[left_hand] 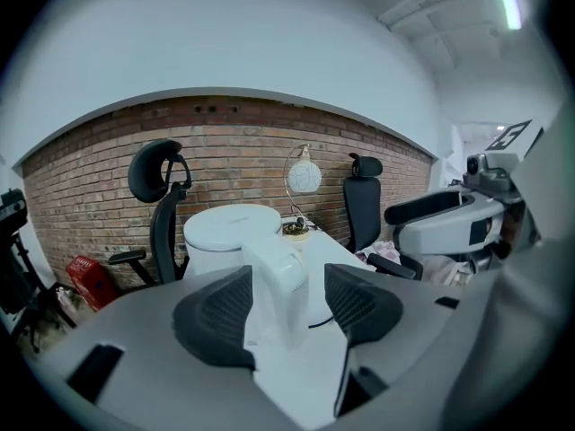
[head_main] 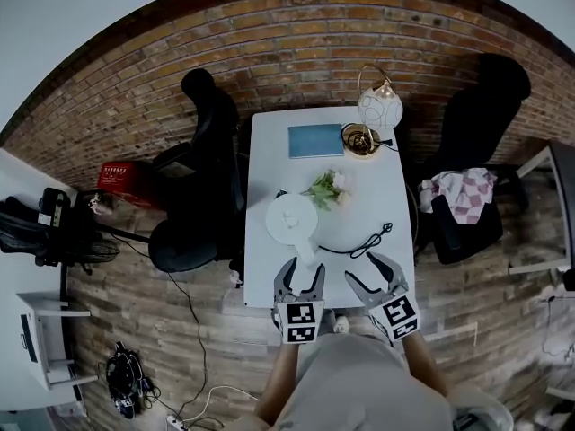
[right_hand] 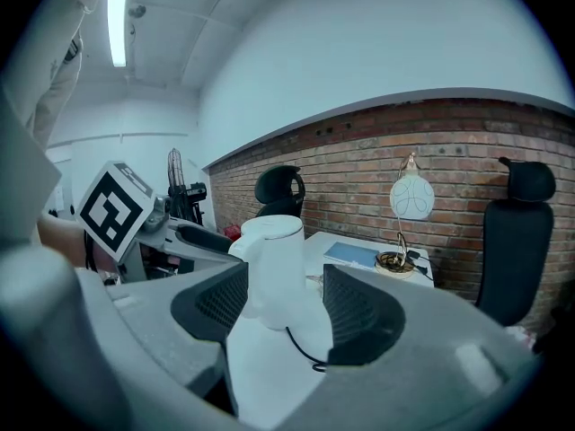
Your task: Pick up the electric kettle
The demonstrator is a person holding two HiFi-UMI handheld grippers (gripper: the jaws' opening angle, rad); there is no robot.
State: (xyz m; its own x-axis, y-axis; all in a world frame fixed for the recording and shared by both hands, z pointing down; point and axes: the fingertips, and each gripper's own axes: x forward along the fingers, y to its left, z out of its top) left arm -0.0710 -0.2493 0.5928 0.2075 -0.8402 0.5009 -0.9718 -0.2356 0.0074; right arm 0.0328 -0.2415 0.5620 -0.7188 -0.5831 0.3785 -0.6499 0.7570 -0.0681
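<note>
A white electric kettle [head_main: 292, 216] stands on the white table [head_main: 400, 196], near its front edge, with its handle [head_main: 306, 257] turned toward me. My left gripper [head_main: 303, 272] is open just in front of that handle. In the left gripper view the handle [left_hand: 283, 285] rises between the two dark pads [left_hand: 216, 317] with a gap on each side. My right gripper [head_main: 367, 269] is open over the table's front right, beside the kettle. In the right gripper view the kettle [right_hand: 274, 263] stands ahead, beyond the jaws and a little to the left.
A black cord [head_main: 368, 241] runs across the table to the kettle's right. Behind it lie a small bunch of flowers [head_main: 328, 189], a blue book [head_main: 315, 140] and a globe lamp [head_main: 379, 110]. Black office chairs [head_main: 202, 178] [head_main: 476, 151] flank the table; a brick wall stands behind.
</note>
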